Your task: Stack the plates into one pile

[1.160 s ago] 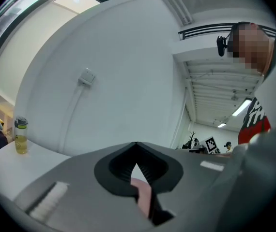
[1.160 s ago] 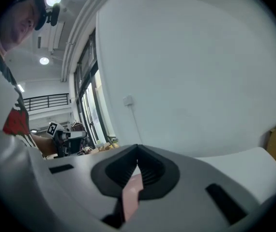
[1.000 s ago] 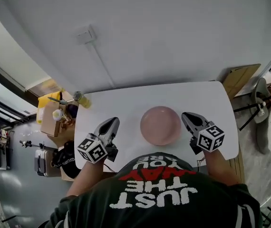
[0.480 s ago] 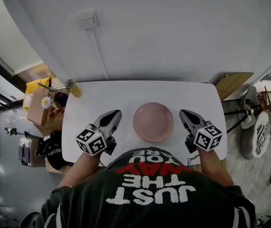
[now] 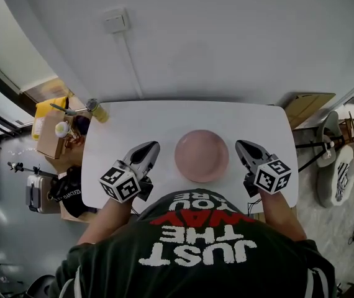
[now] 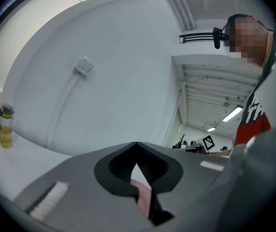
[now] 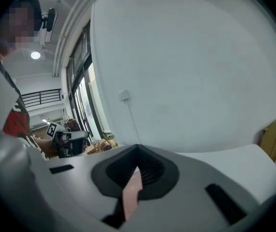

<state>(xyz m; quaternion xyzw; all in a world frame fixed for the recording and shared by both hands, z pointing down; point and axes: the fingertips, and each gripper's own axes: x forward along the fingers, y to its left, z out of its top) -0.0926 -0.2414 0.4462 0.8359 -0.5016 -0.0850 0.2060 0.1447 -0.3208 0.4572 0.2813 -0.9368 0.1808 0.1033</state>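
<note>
Pink plate (image 5: 201, 156) near table (image 5: 133, 124) front edge

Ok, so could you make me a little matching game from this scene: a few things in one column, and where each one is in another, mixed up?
Things
1. pink plate
2. bottle
3. left gripper
4. wall socket

Places
A. on the wall behind the white table
B. on the table, between the two grippers
C. standing at the table's far left corner
D. just left of the plate, jaws together

Pairs: 1-B, 2-C, 3-D, 4-A
</note>
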